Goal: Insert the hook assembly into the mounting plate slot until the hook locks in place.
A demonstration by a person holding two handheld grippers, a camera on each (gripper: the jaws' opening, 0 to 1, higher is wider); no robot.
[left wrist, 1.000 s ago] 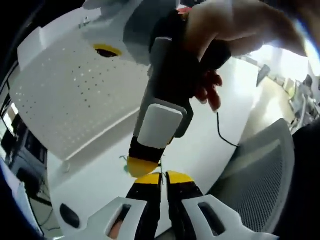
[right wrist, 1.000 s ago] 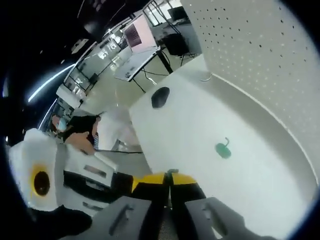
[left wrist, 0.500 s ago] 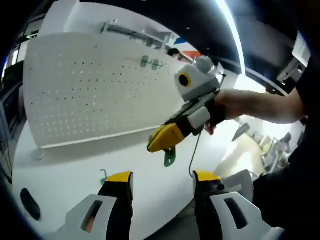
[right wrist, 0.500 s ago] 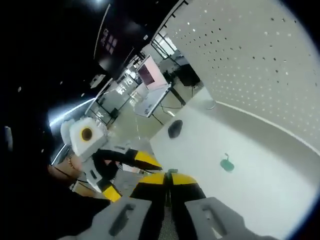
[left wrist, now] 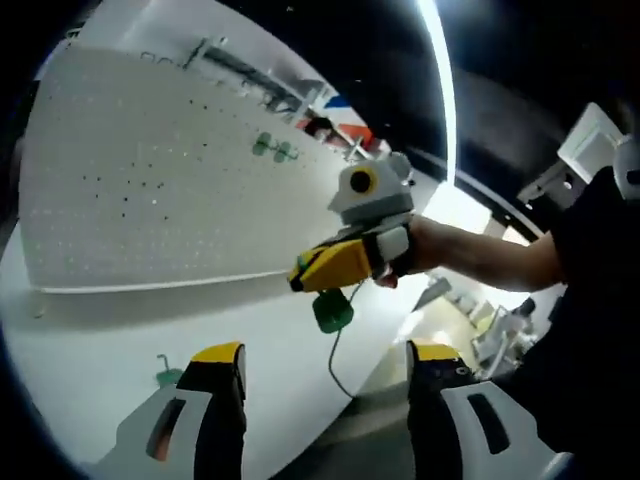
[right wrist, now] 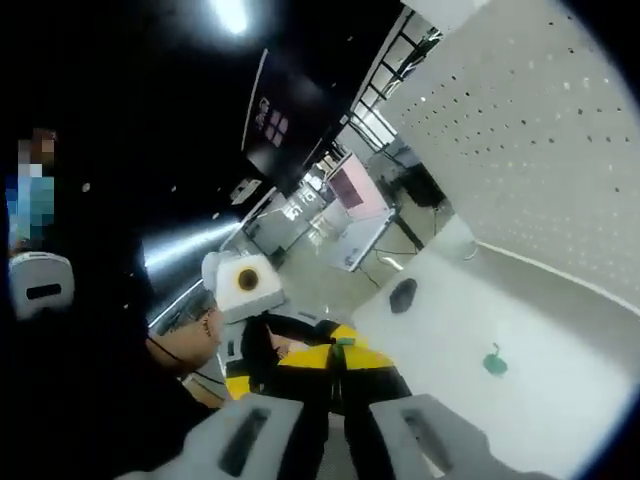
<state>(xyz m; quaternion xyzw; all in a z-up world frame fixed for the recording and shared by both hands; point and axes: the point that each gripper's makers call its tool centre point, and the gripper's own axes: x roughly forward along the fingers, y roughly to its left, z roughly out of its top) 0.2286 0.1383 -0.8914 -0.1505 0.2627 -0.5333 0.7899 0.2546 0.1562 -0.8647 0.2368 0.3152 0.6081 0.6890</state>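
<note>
Green hook piece (left wrist: 332, 312) is pinched in my right gripper (left wrist: 318, 272) right now — in the left gripper view it dangles just under those yellow tips, around 12 o'clock from my own left fingers, held up in the air in front of the white pegboard (left wrist: 130, 190). That board is the mounting plate as far as I can tell, standing upright at the back of the bench (left wrist: 90, 350). In the right gripper view my right fingers (right wrist: 310, 358) are pressed together with a speck of green showing at the tips, so yeah, clamped on the hook.

My left gripper (left wrist: 318, 362) is spread wide and carrying nothing. There's a second little green hook (left wrist: 166, 372) lying on the bench at about 10 o'clock from it, just past my left finger; the same one shows at 2 o'clock in the right gripper view (right wrist: 494, 363). A couple more green bits (left wrist: 272, 149) already hang up near the top of the board.

Step-wise I'd say I'm in the carry phase — hook picked, not yet at the board. Next move needs the hook's tab turned toward the holes, lined up with a slot, then pushed in and down till it catches. Can't make out the tab's orientation from here, so I'd go in slow.
</note>
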